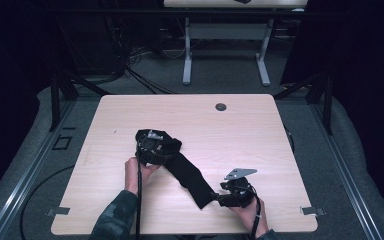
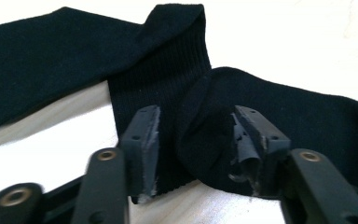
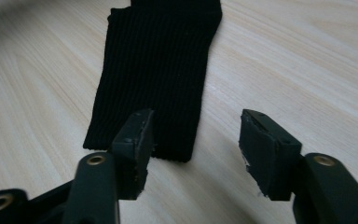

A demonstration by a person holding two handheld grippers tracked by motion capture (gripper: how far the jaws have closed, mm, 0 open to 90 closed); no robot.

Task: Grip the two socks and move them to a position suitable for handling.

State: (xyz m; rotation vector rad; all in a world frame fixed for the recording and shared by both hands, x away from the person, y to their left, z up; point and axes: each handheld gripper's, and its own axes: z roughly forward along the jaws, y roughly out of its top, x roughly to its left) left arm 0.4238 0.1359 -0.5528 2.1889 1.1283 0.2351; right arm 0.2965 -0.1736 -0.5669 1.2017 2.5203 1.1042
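A: What lies on the table (image 1: 130, 107)?

B: Black socks (image 1: 190, 177) on pale wood, near the middle of the front half. In the high view the dark fabric runs as 1 band, from a bunched end at the left down to a ribbed cuff at the right, toward the person's edge.

A: Where is the left gripper (image 1: 152, 145)?

B: At the bunched end, in the person's left hand (image 1: 136, 170), with its cable trailing back over the sleeve. In the left gripper view its (image 2: 196, 135) 2 jaws stand apart, and a rounded fold of sock (image 2: 214, 135) sits between them, pressing on the right-hand pad. A ribbed cuff lies just behind the left-hand jaw, and another stretch of black fabric crosses the top left of that view. The jaws are spread, not clamped.

A: How many socks are there?

B: The left gripper view suggests 2 overlapping pieces, but I cannot tell for certain.

A: And the right gripper (image 1: 225, 196)?

B: Near the front right of the table, in the right hand (image 1: 250, 212), with its grey three-cornered plate on top. It sits just beside the ribbed cuff end. In the right gripper view its (image 3: 196, 144) jaws are wide apart and hold nothing. The cuff (image 3: 154, 84) lies flat on the wood, its open edge right at the left-hand jaw, with bare table between the 2 pads.

A: Anything else in frame?

B: A round grommet (image 1: 221, 106) near the table's far edge, and a second desk (image 1: 227, 35) on the carpet beyond.
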